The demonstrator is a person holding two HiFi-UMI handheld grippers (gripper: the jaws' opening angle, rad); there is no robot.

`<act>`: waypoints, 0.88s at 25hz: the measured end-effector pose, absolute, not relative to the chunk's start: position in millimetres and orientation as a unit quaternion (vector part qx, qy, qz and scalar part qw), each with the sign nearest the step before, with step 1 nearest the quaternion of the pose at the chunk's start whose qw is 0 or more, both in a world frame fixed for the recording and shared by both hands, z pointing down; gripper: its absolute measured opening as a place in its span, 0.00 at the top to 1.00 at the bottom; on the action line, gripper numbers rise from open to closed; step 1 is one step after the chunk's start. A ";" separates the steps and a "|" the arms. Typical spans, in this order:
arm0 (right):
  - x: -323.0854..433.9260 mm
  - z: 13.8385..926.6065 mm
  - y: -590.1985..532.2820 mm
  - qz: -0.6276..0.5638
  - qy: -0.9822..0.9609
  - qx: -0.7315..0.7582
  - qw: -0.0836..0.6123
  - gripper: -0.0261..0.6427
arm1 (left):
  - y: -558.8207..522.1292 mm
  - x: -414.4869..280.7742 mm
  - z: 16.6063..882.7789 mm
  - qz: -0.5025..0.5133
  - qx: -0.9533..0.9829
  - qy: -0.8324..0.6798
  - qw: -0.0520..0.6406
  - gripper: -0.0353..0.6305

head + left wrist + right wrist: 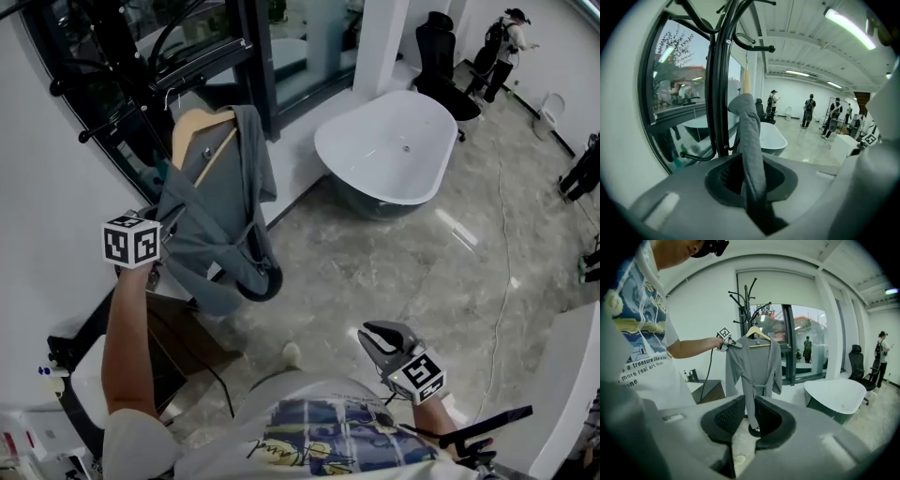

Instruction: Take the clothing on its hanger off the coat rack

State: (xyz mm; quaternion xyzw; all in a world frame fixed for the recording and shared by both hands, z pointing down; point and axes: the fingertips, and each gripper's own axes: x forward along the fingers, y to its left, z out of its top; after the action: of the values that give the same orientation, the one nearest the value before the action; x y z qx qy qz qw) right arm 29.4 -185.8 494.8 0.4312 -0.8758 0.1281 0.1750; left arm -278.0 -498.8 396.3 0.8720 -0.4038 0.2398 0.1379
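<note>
I count two grippers: left gripper (165,240), right gripper (374,335). One grey robe (220,225), one wooden hanger (202,127), one coat rack (718,93), one bathtub (389,145), one office chair (436,47). Background people (809,110): at least three.

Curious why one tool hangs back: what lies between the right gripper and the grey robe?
Only bare marble floor lies between the right gripper and the grey robe; the head view shows that stretch plainly.

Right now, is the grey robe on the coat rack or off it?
On it: the hanger hooks over the coat rack; the left gripper pinches the robe.
</note>
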 end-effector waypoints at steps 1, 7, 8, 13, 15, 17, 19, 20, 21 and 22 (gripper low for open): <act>29.0 495.3 -187.1 0.129 -0.873 0.435 0.177 0.86 | -499.5 -276.8 396.1 0.237 0.877 -0.394 0.137 0.87; 26.3 491.3 -193.8 0.132 -0.865 0.448 0.183 0.87 | -498.0 -273.1 392.4 0.218 0.891 -0.382 0.118 0.89; 24.7 491.1 -194.1 0.132 -0.868 0.444 0.180 0.87 | -496.1 -272.0 389.1 0.210 0.893 -0.381 0.115 0.90; 22.1 491.8 -195.0 0.129 -0.868 0.440 0.188 0.87 | -490.1 -271.5 381.2 0.201 0.891 -0.390 0.115 0.94; 25.0 495.6 -193.3 0.131 -0.865 0.444 0.192 0.87 | -488.5 -270.6 381.0 0.202 0.891 -0.391 0.112 0.94; 27.5 495.2 -191.9 0.131 -0.863 0.448 0.192 0.87 | -486.4 -270.0 378.8 0.205 0.892 -0.390 0.105 0.94; 30.6 494.2 -189.2 0.130 -0.862 0.451 0.191 0.87 | -483.4 -266.2 374.3 0.206 0.894 -0.386 0.100 0.94; 31.7 495.2 -186.7 0.131 -0.863 0.450 0.188 0.87 | -481.5 -263.0 371.7 0.207 0.895 -0.382 0.097 0.94; 32.5 496.7 -183.8 0.133 -0.864 0.449 0.185 0.87 | -479.6 -259.4 369.3 0.207 0.897 -0.378 0.095 0.94; 33.3 497.9 -181.3 0.133 -0.865 0.448 0.184 0.87 | -477.9 -255.9 367.2 0.206 0.899 -0.374 0.093 0.94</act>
State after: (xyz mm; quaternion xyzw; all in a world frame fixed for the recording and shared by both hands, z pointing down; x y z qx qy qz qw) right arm 33.3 -181.3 497.9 0.4477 -0.8650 0.1328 0.1837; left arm -255.9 -477.9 367.2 0.8993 -0.3741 0.2064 0.0934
